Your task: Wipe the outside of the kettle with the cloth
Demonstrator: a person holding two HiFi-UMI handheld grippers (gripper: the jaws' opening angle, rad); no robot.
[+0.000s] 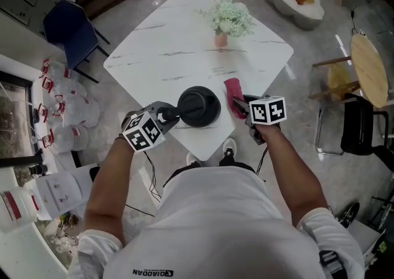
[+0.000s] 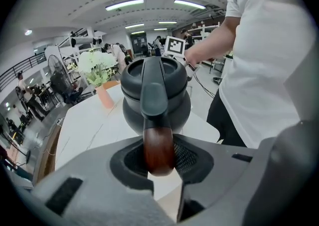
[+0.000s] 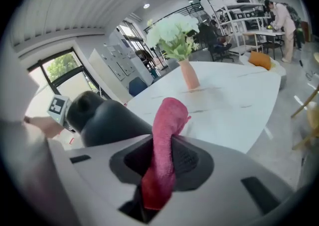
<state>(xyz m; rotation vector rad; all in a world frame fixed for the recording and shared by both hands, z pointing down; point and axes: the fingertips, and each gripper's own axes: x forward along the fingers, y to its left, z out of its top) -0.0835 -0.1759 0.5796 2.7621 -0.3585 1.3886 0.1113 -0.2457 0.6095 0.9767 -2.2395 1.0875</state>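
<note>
A black kettle (image 1: 199,106) stands near the front corner of the white marble table (image 1: 178,50). My left gripper (image 1: 167,115) is shut on the kettle's brown wooden handle (image 2: 158,147), which runs between the jaws toward the kettle body (image 2: 156,101). My right gripper (image 1: 240,108) is shut on a red cloth (image 1: 234,93), which sticks out ahead of the jaws just right of the kettle. In the right gripper view the cloth (image 3: 163,147) stands up between the pads, with the kettle (image 3: 102,117) close on the left; whether the two touch I cannot tell.
A pink vase of pale green flowers (image 1: 229,20) stands at the table's middle. A blue chair (image 1: 72,33) is at the left, a round wooden table (image 1: 369,68) and dark chair (image 1: 362,125) at the right. Bags (image 1: 68,114) and cables lie on the floor.
</note>
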